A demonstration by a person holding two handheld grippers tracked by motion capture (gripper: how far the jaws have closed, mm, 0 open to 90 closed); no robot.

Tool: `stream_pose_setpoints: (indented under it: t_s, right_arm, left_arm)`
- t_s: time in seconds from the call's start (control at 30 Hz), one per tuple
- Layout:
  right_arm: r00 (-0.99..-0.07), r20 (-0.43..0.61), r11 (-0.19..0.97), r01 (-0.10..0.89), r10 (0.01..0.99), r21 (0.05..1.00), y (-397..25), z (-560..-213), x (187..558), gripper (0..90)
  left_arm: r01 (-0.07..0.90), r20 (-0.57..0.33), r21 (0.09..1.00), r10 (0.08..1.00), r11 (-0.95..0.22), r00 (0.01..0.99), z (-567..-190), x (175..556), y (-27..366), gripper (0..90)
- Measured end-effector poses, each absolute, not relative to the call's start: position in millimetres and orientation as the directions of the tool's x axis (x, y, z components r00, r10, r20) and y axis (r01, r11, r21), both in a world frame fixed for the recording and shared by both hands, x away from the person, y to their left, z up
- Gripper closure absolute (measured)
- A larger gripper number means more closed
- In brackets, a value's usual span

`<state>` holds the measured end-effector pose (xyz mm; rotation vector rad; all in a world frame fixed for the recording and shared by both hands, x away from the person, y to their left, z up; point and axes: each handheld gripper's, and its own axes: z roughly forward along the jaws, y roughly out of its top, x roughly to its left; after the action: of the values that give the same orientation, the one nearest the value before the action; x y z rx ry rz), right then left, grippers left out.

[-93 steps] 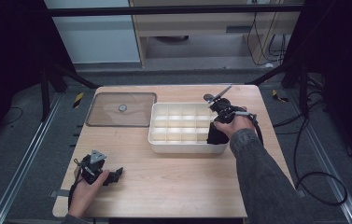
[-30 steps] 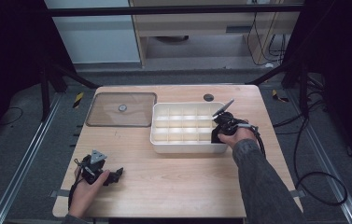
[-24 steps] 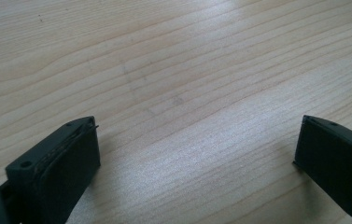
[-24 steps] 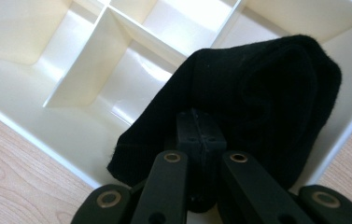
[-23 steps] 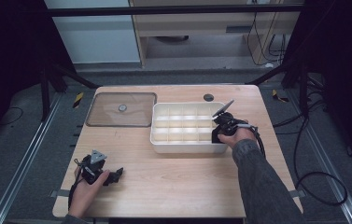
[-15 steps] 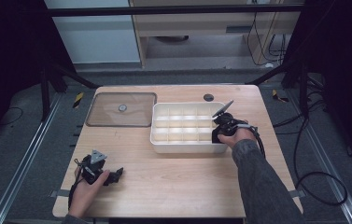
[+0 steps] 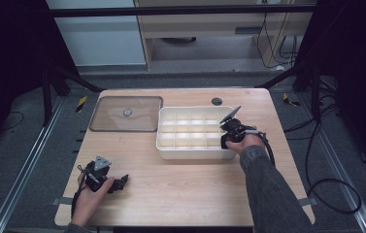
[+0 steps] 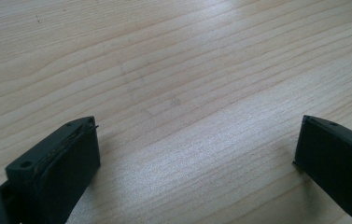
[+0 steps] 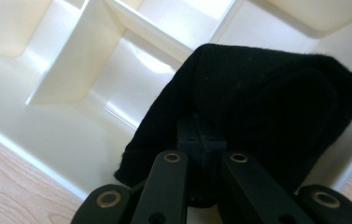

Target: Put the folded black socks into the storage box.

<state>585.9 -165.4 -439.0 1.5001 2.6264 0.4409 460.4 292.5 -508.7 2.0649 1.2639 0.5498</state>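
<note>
A pale wooden counter (image 7: pixel 190 179) stands on grey floor. The right hand-held gripper (image 7: pixel 226 136) clamps a black cloth (image 9: pixel 267 107) inside the white divided tray's (image 7: pixel 190 150) near-right compartment; the left hand-held gripper (image 8: pixel 197 154) rests open on bare wood.

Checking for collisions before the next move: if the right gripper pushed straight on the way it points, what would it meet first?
The right gripper has its jaws shut on the black cloth over a corner compartment of the white divided tray. Straight on, it would probably press the cloth against the tray's floor or wall; depth is unclear.

Black cloth (image 9: pixel 262 107) in tray (image 9: pixel 71 135) corner
</note>
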Motion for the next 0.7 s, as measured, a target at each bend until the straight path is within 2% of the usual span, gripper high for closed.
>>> stream_pose_setpoints:
  t_s: [0.7]
  right_arm:
    - [-0.499,0.067,0.467,0.844,0.864,0.261,-163.0,-446.0,587.5,90.0]
  left_arm:
    - [0.622,0.019,0.711,0.893,-0.328,0.449,-508.6,460.4,291.8,0.0]
